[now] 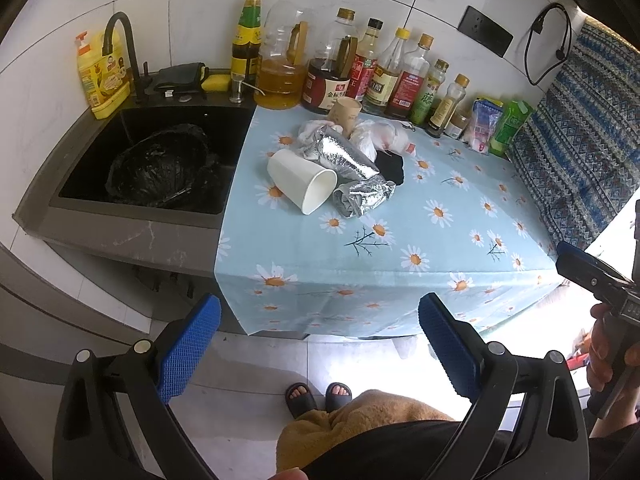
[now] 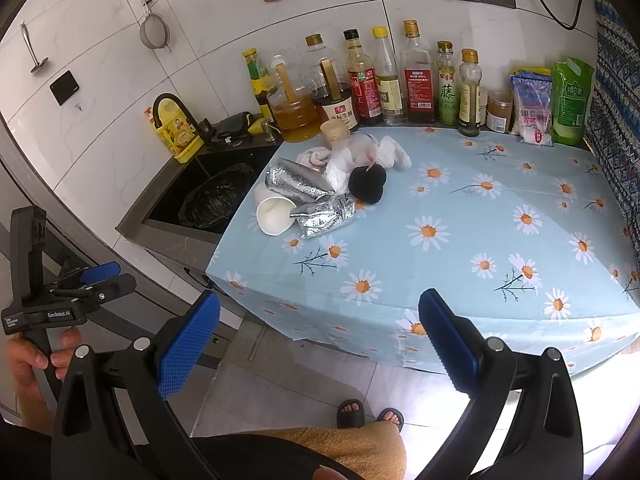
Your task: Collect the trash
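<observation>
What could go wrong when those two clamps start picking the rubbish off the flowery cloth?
The white paper cup lies on its side, so a nudge might roll it away. The trash pile sits close to the row of bottles, so a wide reach could topple one. The tablecloth hangs loose over the counter edge; a snagged finger might drag everything along.

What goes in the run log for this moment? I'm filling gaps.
stage: start | left gripper: open, empty | right gripper: open, empty | trash pile: untouched on counter | black bag: in sink
</observation>
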A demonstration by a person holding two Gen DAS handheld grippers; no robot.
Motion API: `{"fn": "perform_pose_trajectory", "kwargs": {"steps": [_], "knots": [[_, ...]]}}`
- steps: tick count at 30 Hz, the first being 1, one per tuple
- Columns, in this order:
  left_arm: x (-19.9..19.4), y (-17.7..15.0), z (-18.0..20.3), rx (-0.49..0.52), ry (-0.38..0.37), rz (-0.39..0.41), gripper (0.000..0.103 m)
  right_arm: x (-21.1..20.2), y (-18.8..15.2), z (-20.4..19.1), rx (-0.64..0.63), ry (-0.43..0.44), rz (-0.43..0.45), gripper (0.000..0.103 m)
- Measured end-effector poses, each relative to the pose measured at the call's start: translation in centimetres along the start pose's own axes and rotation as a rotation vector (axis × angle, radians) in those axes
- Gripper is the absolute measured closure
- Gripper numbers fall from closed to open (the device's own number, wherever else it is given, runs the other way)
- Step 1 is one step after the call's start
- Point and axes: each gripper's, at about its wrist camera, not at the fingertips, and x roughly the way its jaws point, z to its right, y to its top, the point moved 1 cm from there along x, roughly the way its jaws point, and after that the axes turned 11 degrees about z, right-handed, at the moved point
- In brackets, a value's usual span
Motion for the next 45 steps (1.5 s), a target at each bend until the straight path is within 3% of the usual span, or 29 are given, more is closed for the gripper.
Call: {"fn": "perform_pose_trajectory", "kwargs": {"steps": [25, 37, 45], "knots": [[1.4, 1.0, -1.5, -0.028, -0.058, -0.048, 0.007, 2.0, 0.8, -1.0, 0.019, -0.009, -0.017, 0.005], [3.9, 2.0, -3.8, -0.161, -0.066, -0.049, 0.007, 6.3, 5.2, -0.3, -0.058, -0.005, -0.025, 0.005], [7.7, 4.1, -4.7, -0.233, -0.065, -0.071, 0.007, 12.0, 9.5, 1.8, -0.080, 0.009, -0.059, 0.005]]}}
